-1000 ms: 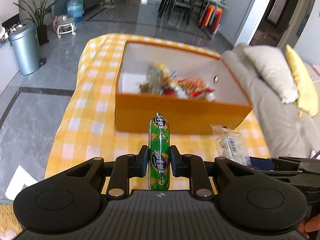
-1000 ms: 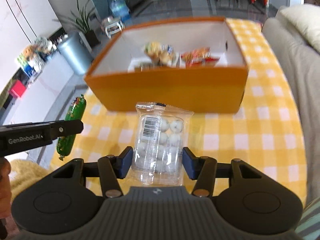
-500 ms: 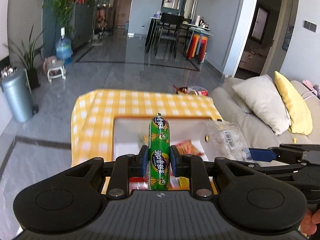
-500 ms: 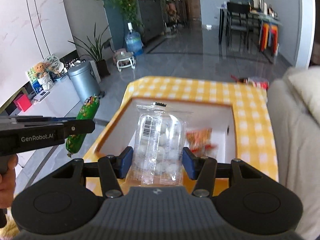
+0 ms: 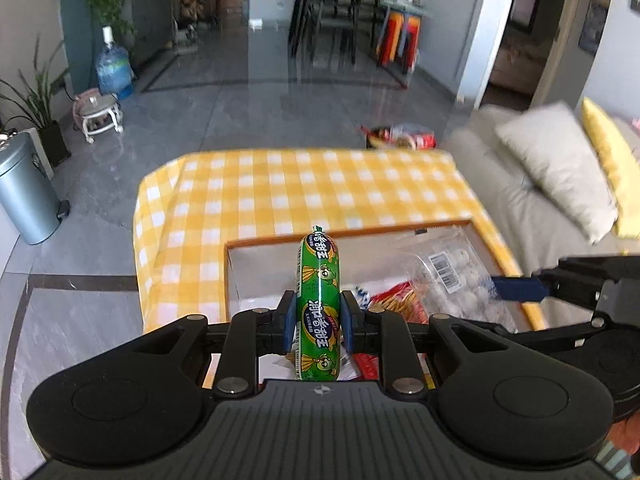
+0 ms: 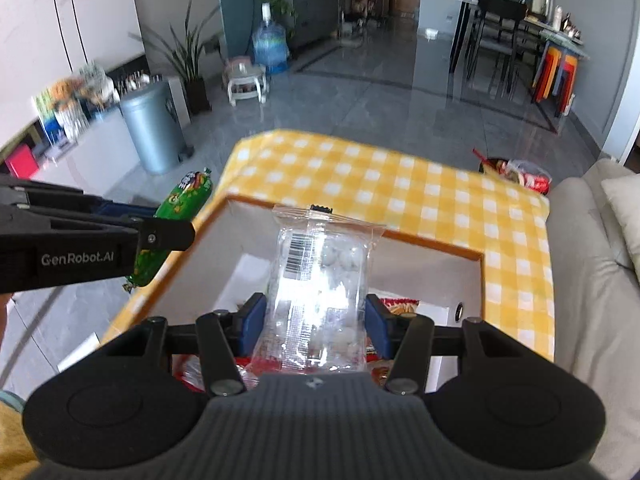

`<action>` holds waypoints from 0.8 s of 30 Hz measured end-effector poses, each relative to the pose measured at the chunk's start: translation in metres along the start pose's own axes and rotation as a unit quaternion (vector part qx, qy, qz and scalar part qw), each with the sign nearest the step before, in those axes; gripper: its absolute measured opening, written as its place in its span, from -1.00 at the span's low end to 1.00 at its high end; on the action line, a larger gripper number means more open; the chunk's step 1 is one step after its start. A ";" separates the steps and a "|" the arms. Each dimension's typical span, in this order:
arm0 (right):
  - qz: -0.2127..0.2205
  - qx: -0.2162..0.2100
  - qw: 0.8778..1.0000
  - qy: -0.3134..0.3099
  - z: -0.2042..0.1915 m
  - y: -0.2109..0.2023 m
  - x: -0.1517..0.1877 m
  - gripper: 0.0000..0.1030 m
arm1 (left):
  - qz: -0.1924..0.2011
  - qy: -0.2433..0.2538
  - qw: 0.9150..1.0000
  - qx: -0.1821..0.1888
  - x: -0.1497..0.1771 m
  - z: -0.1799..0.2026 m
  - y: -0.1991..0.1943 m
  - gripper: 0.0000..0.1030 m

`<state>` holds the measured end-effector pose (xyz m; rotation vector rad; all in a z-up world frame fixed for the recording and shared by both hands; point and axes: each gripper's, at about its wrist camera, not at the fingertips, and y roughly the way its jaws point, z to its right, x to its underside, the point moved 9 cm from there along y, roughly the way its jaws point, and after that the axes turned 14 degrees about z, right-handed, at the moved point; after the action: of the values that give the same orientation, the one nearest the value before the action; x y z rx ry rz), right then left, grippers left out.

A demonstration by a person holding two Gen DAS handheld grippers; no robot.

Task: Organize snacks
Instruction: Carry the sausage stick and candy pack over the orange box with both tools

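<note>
My grippers hide most of the snacks in the orange box [image 6: 478,258]. Left gripper [image 5: 318,320] pinches the green sausage [image 5: 319,304] tight; right gripper [image 6: 316,322] clamps the clear candy bag [image 6: 320,284], both above the box.

Low table covered by a yellow-and-white checked tablecloth [image 5: 304,184], its edges draping toward the grey tiled floor [image 5: 240,112]. An open orange-rimmed box [image 6: 476,258] rests on the near part of the cloth. Red snack packets [image 6: 516,174] lie at the table's far corner.
</note>
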<state>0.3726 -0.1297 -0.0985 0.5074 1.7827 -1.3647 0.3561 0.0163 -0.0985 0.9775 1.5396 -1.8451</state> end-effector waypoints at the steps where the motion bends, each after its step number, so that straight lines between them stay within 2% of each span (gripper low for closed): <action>1: -0.008 0.001 1.000 -0.003 0.002 0.008 0.002 -0.01 | -0.014 0.008 1.000 0.000 0.005 0.000 0.010 -0.53; 7: -0.058 -0.005 0.998 -0.018 0.009 0.057 0.019 -0.01 | -0.065 0.058 0.996 -0.004 0.028 0.003 0.043 -0.52; 13: -0.099 -0.011 0.995 -0.033 0.013 0.089 0.040 -0.01 | -0.104 0.109 0.989 -0.006 0.047 0.010 0.064 -0.53; 24: -0.134 -0.017 0.990 -0.039 0.015 0.113 0.062 0.02 | -0.156 0.100 0.982 -0.026 0.073 0.000 0.086 -0.52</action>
<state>0.4237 -0.1159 -0.2168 0.1958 1.8554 -1.5095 0.3806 0.0023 -0.2076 0.9653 1.9484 -1.9489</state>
